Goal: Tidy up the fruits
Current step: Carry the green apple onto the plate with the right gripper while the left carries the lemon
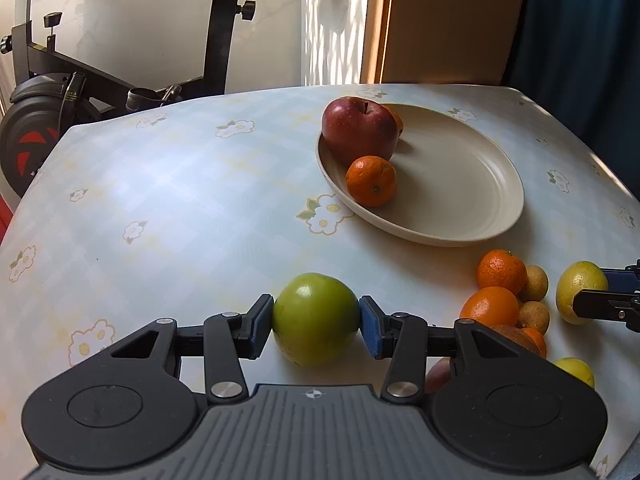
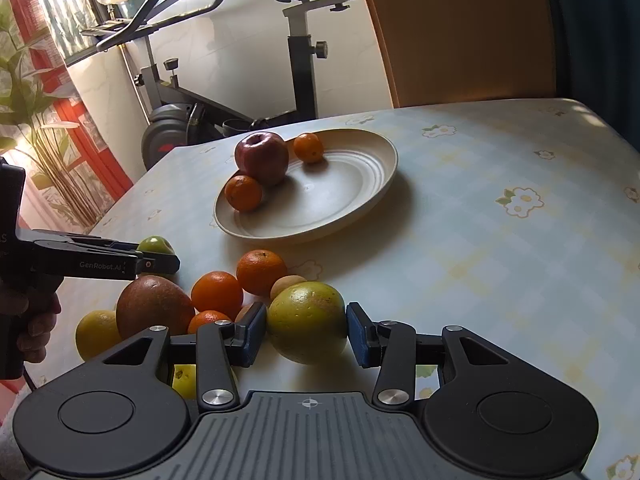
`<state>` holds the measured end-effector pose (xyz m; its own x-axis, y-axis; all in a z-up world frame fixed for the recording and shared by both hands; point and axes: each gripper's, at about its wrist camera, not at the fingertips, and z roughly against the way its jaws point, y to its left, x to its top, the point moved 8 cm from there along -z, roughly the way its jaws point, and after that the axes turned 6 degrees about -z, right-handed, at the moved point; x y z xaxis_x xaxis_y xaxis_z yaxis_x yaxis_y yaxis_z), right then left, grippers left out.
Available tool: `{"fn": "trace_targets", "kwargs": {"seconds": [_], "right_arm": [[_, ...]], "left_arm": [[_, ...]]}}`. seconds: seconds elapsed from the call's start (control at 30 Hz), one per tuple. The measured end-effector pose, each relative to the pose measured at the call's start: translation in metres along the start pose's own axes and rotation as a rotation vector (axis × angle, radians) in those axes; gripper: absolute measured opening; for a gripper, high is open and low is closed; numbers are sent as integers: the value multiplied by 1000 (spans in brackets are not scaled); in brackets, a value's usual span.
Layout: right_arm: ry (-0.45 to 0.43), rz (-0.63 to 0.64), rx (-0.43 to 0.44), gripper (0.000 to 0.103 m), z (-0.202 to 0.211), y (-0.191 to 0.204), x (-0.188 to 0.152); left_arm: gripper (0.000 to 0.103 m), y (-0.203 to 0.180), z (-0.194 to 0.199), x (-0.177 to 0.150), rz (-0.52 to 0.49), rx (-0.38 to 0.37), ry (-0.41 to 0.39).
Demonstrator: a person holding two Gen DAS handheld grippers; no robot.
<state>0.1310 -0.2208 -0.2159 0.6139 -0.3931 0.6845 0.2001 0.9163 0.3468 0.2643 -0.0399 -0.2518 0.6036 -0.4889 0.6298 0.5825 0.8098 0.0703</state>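
You've got the left gripper (image 1: 316, 322) pinching the green apple (image 1: 315, 318) and the right gripper (image 2: 306, 334) clamped on the yellow-green citrus (image 2: 306, 322), both probably headed for the plate (image 1: 480, 216).

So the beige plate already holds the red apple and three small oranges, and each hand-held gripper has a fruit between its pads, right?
Not quite: the round beige plate holds the red apple and two small oranges, not three, as the right wrist view shows. The rest stands: the left hand-held gripper has the green apple, the right hand-held gripper the yellow-green citrus fruit.

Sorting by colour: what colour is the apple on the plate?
Dark red apple, clearest in the left wrist view.
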Motion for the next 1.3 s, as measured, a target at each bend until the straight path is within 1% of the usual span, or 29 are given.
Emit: {"fn": "trace_targets", "kwargs": {"seconds": [0.1,0.23,0.33,0.47,0.63,0.8,0.93,1.0,1.13,1.23,1.3], "right_arm": [[-6,3,-6,40,1,-1,2],[-17,16,-7,40,3,0,9],[-32,21,4,40,6,0,19],[-54,15,10,40,12,-3,35],[-83,38,16,40,19,-2,59],[-112,84,11,40,19,0,89],[-110,144,12,40,10,3,113],[-100,194,2,40,1,4,123],[-66,226,8,40,-23,-2,140],[-42,263,22,40,-43,-5,145],[-20,284,34,40,-57,-5,146]], "left_arm": [[49,2,5,1,14,-1,-10],[49,7,19,9,32,-6,-42],[49,9,31,18,16,0,-73],[49,11,48,31,-7,20,-108],[49,8,67,51,-7,8,-163],[49,-1,71,74,-30,5,-201],[49,-12,68,97,-56,-2,-224],[49,-19,61,106,-66,-19,-225],[49,-36,34,114,-79,-66,-192],[49,-51,7,111,-113,-87,-149],[49,-57,-8,109,-117,-97,-125]]}}
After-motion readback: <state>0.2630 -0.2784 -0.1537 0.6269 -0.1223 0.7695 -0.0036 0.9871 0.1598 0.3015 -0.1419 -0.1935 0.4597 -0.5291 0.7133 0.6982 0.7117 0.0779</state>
